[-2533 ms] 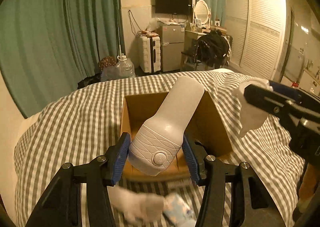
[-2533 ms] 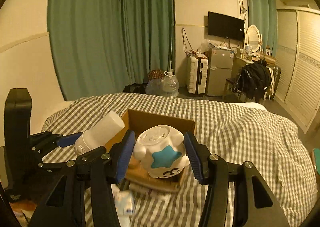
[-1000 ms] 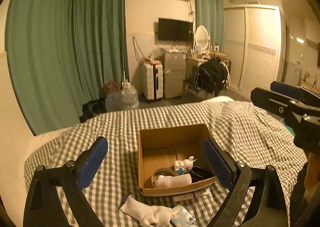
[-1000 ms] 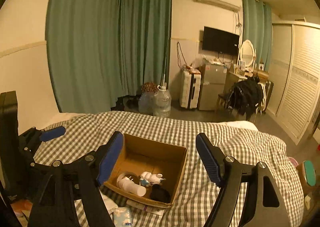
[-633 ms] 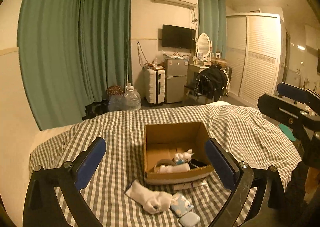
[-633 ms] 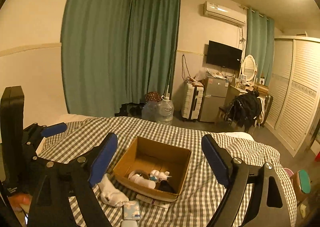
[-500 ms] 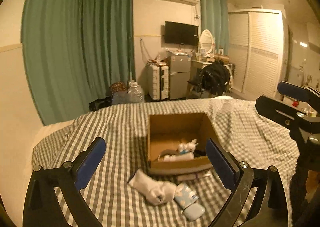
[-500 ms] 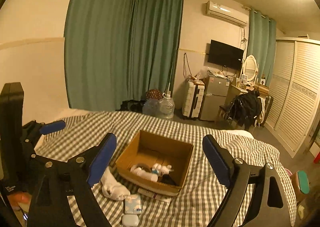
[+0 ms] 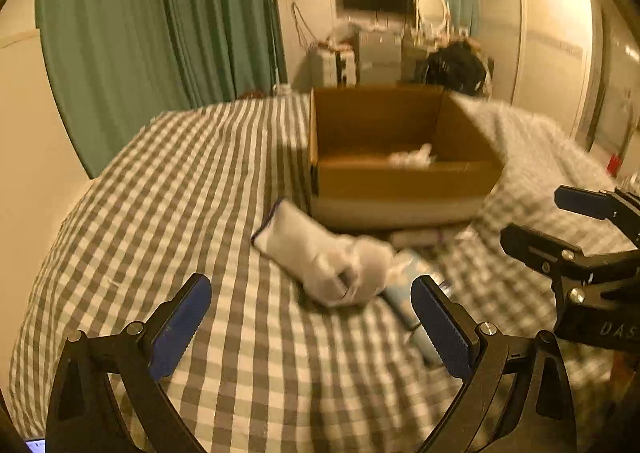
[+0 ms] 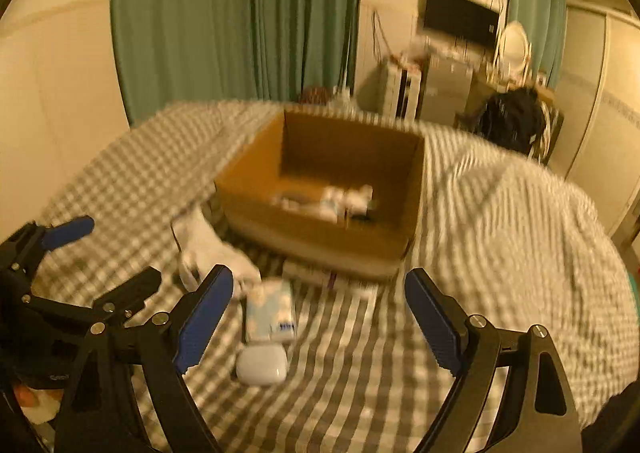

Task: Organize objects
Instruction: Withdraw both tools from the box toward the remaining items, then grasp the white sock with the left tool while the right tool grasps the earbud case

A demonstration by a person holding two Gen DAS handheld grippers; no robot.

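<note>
While both claws dropped toward the bed, the view shifted from high above the cardboard box to low over the loose items in front of it. The white bottle and star toy carried earlier now lay inside the box, blurred, so that drop-off looked done and the next pickup was starting. Left claw was released, jaws wide, nothing between them; right claw also released and empty, its jaws having just been widening. The white sock lay on the checked bedspread just in front of the box's near-left corner, long axis running diagonally, cuff toward the box, bunched toe end toward the left claw. Touching the sock's toe end was a blue-and-white tissue pack, long axis roughly toward the box, with a white earbud case just nearer, ahead of the right claw's left finger. Judged: sock for left, pack or case for right.
</note>
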